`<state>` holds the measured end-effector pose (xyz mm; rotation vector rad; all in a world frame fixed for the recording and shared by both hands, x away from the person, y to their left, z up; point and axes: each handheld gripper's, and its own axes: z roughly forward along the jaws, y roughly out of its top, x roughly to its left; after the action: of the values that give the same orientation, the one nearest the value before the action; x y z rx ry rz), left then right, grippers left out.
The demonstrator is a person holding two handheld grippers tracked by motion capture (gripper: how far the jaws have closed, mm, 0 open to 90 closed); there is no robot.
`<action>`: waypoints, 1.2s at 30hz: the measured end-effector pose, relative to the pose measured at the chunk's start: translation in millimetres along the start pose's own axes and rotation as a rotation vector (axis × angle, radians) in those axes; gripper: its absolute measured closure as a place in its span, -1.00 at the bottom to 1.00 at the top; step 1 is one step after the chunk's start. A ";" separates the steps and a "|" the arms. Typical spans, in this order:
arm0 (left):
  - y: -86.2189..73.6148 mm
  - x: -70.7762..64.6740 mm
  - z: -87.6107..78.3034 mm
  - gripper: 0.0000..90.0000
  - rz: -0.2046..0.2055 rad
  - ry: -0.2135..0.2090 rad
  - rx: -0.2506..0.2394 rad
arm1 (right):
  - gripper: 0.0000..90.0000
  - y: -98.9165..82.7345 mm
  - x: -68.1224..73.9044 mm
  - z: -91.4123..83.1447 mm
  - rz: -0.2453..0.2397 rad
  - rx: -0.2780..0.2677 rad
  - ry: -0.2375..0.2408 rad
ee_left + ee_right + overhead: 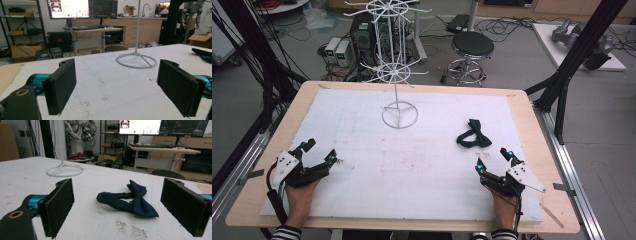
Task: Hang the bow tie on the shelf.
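A dark navy bow tie (474,134) with its strap looped lies on the white mat at the right, also seen straight ahead in the right gripper view (130,200). A white wire display stand (399,65) rises from a ring base (400,114) at the mat's far middle; that base (136,60) shows ahead in the left gripper view and far left in the right gripper view (65,171). My right gripper (495,160) rests open just short of the bow tie, nothing between its jaws. My left gripper (319,151) rests open at the near left, holding nothing.
The white mat (412,160) covers a wooden table (522,100). Black frame posts (572,60) stand at both sides. A black stool (472,47) and computer boxes (339,50) sit on the floor beyond the table's far edge.
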<state>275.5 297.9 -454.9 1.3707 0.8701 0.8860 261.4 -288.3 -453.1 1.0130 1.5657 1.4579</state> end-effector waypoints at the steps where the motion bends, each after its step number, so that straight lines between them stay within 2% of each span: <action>1: 0.1 0.0 0.0 -0.64 0.000 0.000 0.001 | -0.76 0.3 -0.1 0.2 0.003 0.005 0.001; 11: 0.2 0.1 0.3 -0.64 0.001 0.003 0.006 | -0.76 6.1 -2.4 4.5 0.006 0.076 0.019; 21: 0.2 -0.1 0.5 -0.64 0.002 0.005 0.006 | -0.76 29.7 -2.6 17.7 -0.004 0.162 0.081; 25: 0.2 0.1 0.4 -0.64 0.001 0.005 0.006 | -0.76 46.0 -2.5 32.1 -0.032 0.245 0.113; 26: 0.2 0.1 0.4 -0.64 0.001 0.005 0.006 | -0.76 46.0 -2.5 32.1 -0.032 0.245 0.113; 27: 0.2 0.1 0.4 -0.64 0.001 0.005 0.006 | -0.76 49.5 -1.8 35.1 -0.031 0.267 0.116; 29: 0.3 0.2 0.5 -0.64 0.001 0.004 0.006 | -0.76 57.6 -1.1 44.7 -0.057 0.307 0.138; 34: 0.2 0.2 0.5 -0.64 0.000 0.004 0.006 | -0.76 64.4 -1.1 56.2 -0.076 0.362 0.162; 36: 0.2 0.3 0.5 -0.64 0.000 0.004 0.006 | -0.76 69.2 -1.8 63.6 -0.076 0.400 0.180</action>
<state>276.1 298.0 -454.7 1.3741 0.8762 0.8866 324.1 -262.1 -388.1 1.0520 2.0600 1.2368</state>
